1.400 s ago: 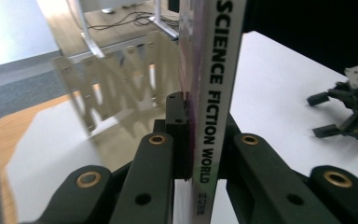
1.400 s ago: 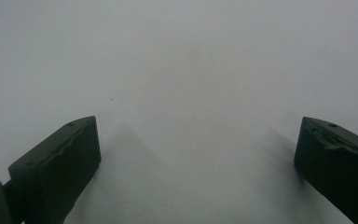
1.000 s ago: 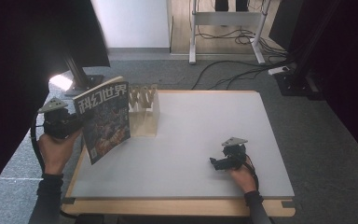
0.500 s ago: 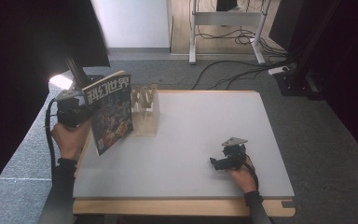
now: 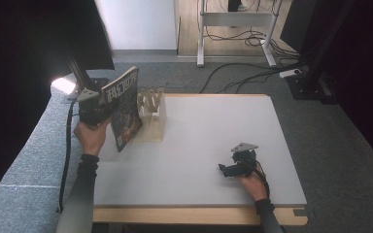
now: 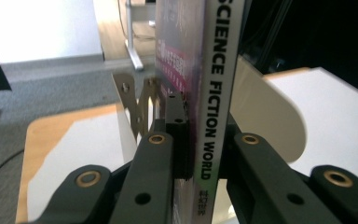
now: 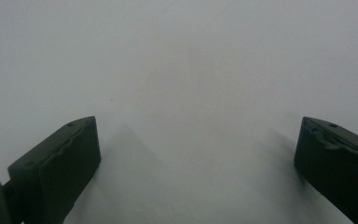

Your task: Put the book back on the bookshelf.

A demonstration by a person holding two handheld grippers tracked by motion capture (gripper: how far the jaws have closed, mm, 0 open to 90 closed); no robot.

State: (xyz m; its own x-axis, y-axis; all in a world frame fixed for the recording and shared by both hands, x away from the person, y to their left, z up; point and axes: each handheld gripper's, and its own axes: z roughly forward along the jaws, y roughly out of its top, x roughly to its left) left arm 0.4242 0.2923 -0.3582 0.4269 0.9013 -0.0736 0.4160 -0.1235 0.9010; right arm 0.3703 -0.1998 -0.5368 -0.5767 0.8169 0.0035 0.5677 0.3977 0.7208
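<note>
The table [image 5: 209, 141], a white top w/ a wood edge, is carrying little: a slotted wooden rack [image 5: 151, 116] near its far-left corner and the right gripper [image 5: 234, 169] resting low on the near-right part, well apart from everything else.

Judging from how things are standing, the likely aim is getting the magazine [image 5: 125, 109] into 1 of the rack's slots, and that's where trouble could come. The magazine is being held upright, tilted a bit, just beside the rack's left side, w/ its lower edge near the table. It's thin and floppy, and it's being pinched only near the spine [image 6: 213, 93], so the free pages could be sagging or fanning and catching on a divider instead of sliding btwn 2 of them. The rack looks light; a nudge from the magazine's corner could be shoving or tipping it, esp. w/ no 2nd gripper steadying it. A slip in the grip could be dropping the magazine flat.

The left gripper [image 6: 200, 154] is pinching the magazine: in the left gripper view its 2 jaws are pressing on either side of the spine, closed down to the magazine's thickness.

The right gripper [image 7: 191, 163] is spreading wide, jaws far apart over bare table, holding nothing.
</note>
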